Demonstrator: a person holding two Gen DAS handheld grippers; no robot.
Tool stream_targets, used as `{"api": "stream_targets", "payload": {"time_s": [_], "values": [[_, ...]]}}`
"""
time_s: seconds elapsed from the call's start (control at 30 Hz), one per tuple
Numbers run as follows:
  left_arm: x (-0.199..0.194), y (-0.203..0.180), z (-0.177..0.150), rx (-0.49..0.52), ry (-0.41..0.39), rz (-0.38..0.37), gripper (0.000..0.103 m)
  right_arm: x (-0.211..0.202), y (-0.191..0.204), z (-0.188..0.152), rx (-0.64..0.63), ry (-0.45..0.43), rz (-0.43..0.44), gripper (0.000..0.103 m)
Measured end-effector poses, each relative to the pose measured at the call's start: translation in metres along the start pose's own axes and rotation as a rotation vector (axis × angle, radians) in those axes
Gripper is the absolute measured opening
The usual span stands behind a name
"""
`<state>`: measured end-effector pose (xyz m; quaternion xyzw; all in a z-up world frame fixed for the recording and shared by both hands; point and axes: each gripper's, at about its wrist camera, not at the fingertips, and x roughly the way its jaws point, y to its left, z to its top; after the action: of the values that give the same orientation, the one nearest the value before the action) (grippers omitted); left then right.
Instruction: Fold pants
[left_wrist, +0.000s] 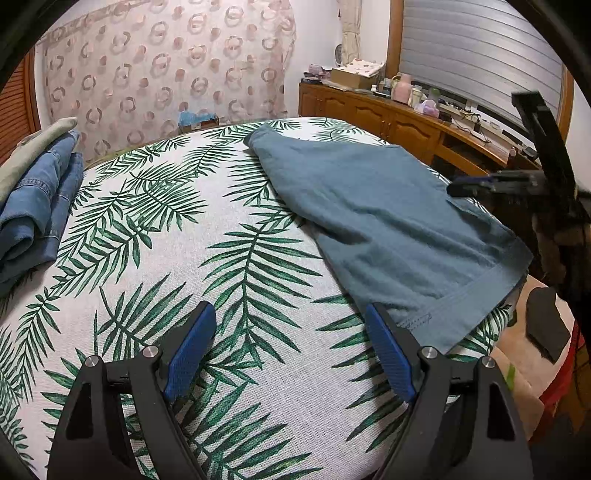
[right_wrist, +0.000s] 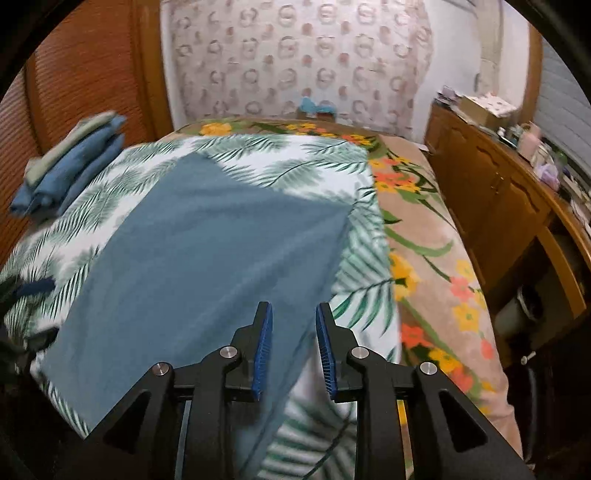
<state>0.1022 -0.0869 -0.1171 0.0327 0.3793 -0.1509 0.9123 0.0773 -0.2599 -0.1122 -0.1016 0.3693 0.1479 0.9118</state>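
Left gripper (left_wrist: 288, 347) hovers wide apart, empty, over the leaf-print bed cover (left_wrist: 155, 229); right gripper (right_wrist: 293, 345), jaws parted and holding nothing, sits above the teal pants (right_wrist: 207, 251), lying folded flat along the cover's right edge, apparently released.

The left gripper (left_wrist: 284, 328) hovers over the leaf-print bed (left_wrist: 221, 258) with its blue-padded jaws spread wide and nothing between them. The teal pants (left_wrist: 376, 221) lie flat along the bed's right side, their hem at the near right corner, just beside the right pad. A stack of folded denim (left_wrist: 37, 206) sits at the left edge. The right gripper (left_wrist: 491, 184) shows over the pants by the right edge.
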Motion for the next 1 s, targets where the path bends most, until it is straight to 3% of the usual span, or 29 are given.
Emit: {"api": "stream_targets", "payload": {"time_s": [0.17, 0.37, 0.53, 0.8, 1.0], "values": [[0.0, 0.0, 0.0, -0.001, 0.001, 0.0, 0.084, 0.003, 0.007, -0.013, -0.036, -0.004, -0.037, 0.03], [0.0, 0.0, 0.0, -0.001, 0.0, -0.002, 0.084, 0.001, -0.011, -0.023, 0.079, -0.051, -0.004, 0.052], [-0.001, 0.0, 0.0, -0.008, 0.001, -0.007, 0.084, 0.009, -0.008, -0.024, 0.081, -0.061, -0.038, 0.065], [-0.017, -0.005, 0.005, -0.013, -0.046, -0.079, 0.082, 0.009, -0.001, -0.023, 0.088, -0.034, -0.038, 0.066], [-0.022, -0.027, 0.012, 0.083, -0.04, -0.155, 0.07, -0.022, 0.006, -0.029, 0.064, -0.062, -0.034, 0.061]]}}
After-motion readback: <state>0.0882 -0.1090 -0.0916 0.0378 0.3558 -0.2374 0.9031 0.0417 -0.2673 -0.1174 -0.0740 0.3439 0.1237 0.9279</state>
